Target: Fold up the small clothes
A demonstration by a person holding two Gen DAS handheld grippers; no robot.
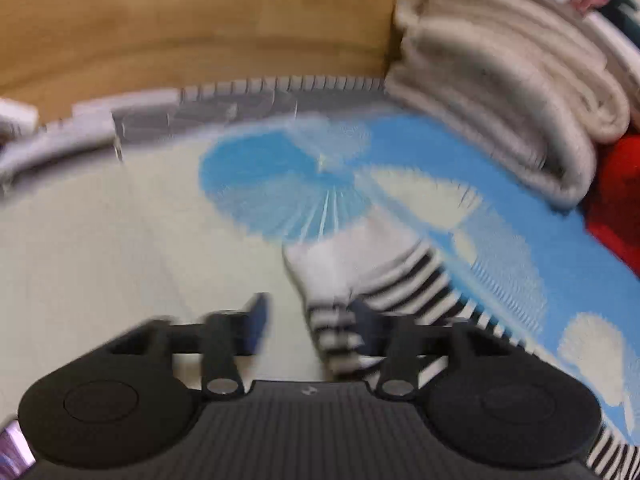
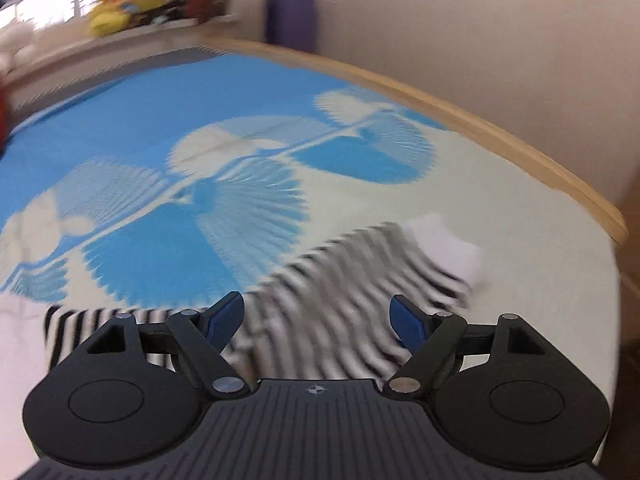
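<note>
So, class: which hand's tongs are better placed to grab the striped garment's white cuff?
Probably the left tongs: the striped garment's white cuff lies just ahead of their open jaws. From the right tongs, it lies farther off.

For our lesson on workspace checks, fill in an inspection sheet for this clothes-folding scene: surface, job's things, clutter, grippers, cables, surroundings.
Surface: blue-and-cream patterned cover with a wooden edge.
Job's things: striped garment with white cuff lying flat, partly folded; pictures blurred.
Clutter: stack of folded pale cloths and a red item beside it.
Grippers: left gripper open, one finger at the garment; right gripper open above it, pressing nothing.
Cables: nothing seen.
Surroundings: purple cylinder by the wall; yellow toys on a window ledge.
</note>
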